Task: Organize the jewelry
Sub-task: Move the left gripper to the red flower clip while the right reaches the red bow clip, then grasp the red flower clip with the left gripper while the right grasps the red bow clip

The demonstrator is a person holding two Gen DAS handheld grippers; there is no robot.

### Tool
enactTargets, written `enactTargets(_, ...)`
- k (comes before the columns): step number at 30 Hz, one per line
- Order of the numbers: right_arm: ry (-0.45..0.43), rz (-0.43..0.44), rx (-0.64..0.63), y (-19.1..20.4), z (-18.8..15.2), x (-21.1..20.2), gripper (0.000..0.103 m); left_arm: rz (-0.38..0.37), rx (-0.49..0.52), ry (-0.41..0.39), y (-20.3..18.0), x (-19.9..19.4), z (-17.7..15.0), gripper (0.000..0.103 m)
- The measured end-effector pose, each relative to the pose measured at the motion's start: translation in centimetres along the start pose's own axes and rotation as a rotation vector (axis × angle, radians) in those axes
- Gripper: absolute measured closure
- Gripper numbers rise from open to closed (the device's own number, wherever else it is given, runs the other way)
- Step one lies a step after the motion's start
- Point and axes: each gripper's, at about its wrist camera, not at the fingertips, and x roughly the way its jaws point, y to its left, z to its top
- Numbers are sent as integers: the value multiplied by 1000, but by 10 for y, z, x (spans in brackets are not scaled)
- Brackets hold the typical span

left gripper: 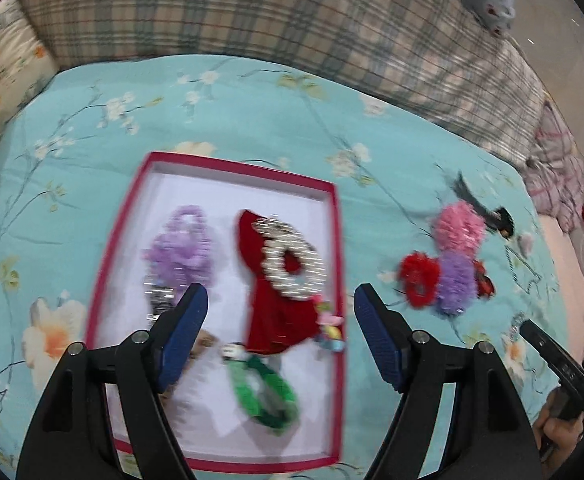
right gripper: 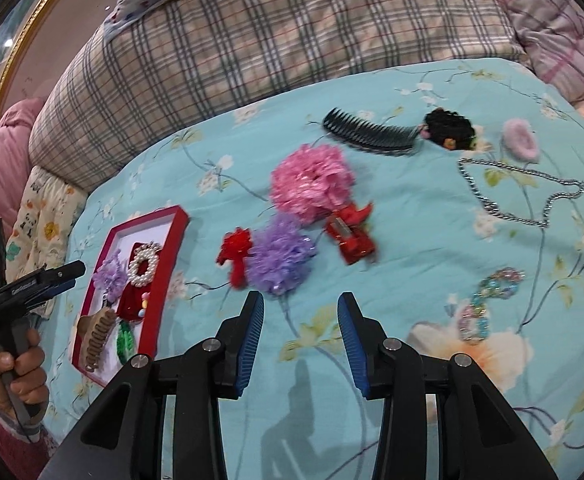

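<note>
A red-rimmed white tray [left gripper: 334, 240] lies on the bed and holds a purple scrunchie [left gripper: 184, 248], a pearl ring on red velvet [left gripper: 292, 264], a green scrunchie [left gripper: 268, 392] and a brown claw clip [right gripper: 96, 336]. My left gripper [left gripper: 280, 300] is open and empty above the tray. My right gripper [right gripper: 300, 304] is open and empty, just in front of loose pieces: a purple scrunchie [right gripper: 280, 256], a red flower clip [right gripper: 234, 254], a pink scrunchie [right gripper: 312, 180] and a red bow clip [right gripper: 350, 232].
Further right lie a black comb [right gripper: 368, 132], a black hair tie [right gripper: 450, 128], a silver chain [right gripper: 524, 196], a pink fuzzy ring [right gripper: 520, 140] and a beaded bracelet [right gripper: 488, 300]. A plaid pillow [right gripper: 276, 40] borders the back of the blue floral sheet [right gripper: 412, 240].
</note>
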Motion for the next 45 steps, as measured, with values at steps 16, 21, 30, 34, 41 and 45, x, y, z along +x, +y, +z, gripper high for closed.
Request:
enactTargets(16, 3, -32, 11, -33, 13, 5, 62, -79, 65, 58, -67, 24, -9, 27)
enactTargets(21, 22, -36, -28, -35, 21, 18, 62, -99, 95, 80, -90, 37, -11, 27)
enactTargets(30, 79, -29, -77, -34, 32, 59, 62, -103, 108, 120, -104, 61, -12, 27)
enactTargets(34, 111, -23, -94, -31, 33, 79, 62, -101, 108, 136, -105, 72, -12, 27)
enactTargets(41, 112, -35, -80, -38, 38, 94, 85, -108, 123, 169, -116, 97, -11, 27)
enactTargets(45, 77, -40, -58, -47, 38, 77, 86, -106, 149, 183, -128, 115, -9, 27)
